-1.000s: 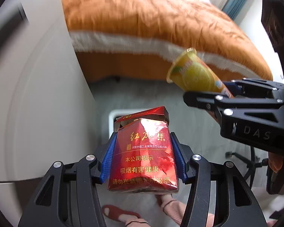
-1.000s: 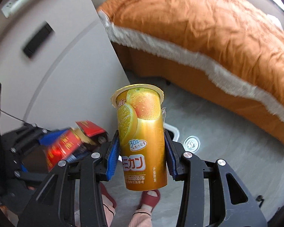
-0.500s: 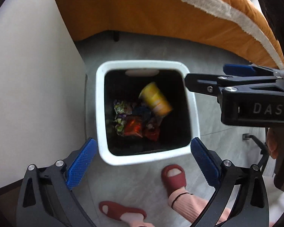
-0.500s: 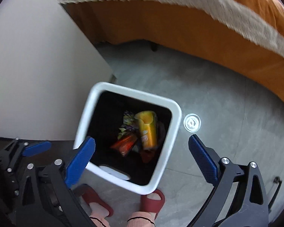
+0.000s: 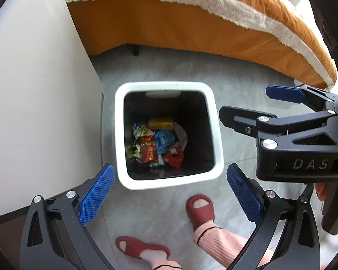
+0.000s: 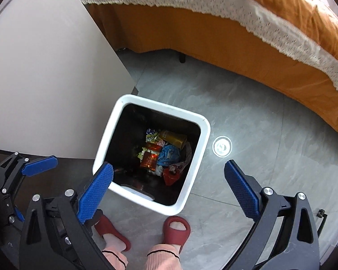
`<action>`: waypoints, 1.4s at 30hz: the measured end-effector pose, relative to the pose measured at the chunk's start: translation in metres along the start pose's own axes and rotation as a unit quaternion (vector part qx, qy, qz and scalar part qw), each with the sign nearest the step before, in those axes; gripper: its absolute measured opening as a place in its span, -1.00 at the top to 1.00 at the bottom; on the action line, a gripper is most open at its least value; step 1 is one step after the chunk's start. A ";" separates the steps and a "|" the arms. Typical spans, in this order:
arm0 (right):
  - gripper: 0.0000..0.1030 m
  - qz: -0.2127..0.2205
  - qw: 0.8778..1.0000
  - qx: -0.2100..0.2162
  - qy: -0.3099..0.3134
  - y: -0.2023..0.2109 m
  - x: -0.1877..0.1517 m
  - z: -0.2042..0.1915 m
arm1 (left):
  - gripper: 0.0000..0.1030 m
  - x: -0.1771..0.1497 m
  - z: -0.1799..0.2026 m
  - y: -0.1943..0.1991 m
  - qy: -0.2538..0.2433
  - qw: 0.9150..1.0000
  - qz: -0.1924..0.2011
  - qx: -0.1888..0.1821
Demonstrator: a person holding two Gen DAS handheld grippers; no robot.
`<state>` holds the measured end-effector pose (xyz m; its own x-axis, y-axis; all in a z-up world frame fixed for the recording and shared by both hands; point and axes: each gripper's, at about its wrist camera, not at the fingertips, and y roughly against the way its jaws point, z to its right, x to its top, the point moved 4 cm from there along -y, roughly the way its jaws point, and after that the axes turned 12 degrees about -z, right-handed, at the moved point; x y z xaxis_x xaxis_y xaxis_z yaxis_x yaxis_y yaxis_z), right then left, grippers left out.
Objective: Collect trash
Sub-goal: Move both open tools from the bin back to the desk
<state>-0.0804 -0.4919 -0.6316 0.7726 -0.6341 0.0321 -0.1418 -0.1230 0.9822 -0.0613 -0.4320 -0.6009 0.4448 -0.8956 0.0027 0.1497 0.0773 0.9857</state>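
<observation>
Now left gripper [image 5: 169, 189] jaws spread wide, empty; right gripper [image 6: 169, 185] likewise; bin [image 5: 166, 181] below.

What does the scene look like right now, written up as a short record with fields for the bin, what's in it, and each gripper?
bin: white trash bin, open top, standing on grey floor beside a white cabinet
contents: orange drink cup lying on its side, red cigarette pack, blue wrapper, other wrappers
left gripper: open, empty, above the bin
right gripper: open, empty, above the bin
background: bed with orange cover
</observation>
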 end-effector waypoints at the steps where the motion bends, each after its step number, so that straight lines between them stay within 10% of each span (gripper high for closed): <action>1: -0.91 0.002 1.000 0.001 -0.002 0.006 0.001 0.001 | -0.90 -0.001 0.000 0.006 0.000 1.000 0.003 0.001; 27: -0.91 0.160 0.984 0.038 -0.070 0.280 -0.040 0.014 | -0.90 -0.016 0.050 0.290 0.033 0.983 0.156 0.094; 42: -0.91 0.232 0.965 0.099 0.073 0.390 -0.017 -0.079 | -0.90 -0.086 0.001 0.438 0.177 0.934 0.268 0.155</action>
<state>-0.0997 -0.4688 -0.2343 0.6750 -0.5434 0.4991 -0.5968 -0.0044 0.8024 -0.0350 -0.3213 -0.1694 0.6550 -0.5598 0.5075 -0.4162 0.2933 0.8607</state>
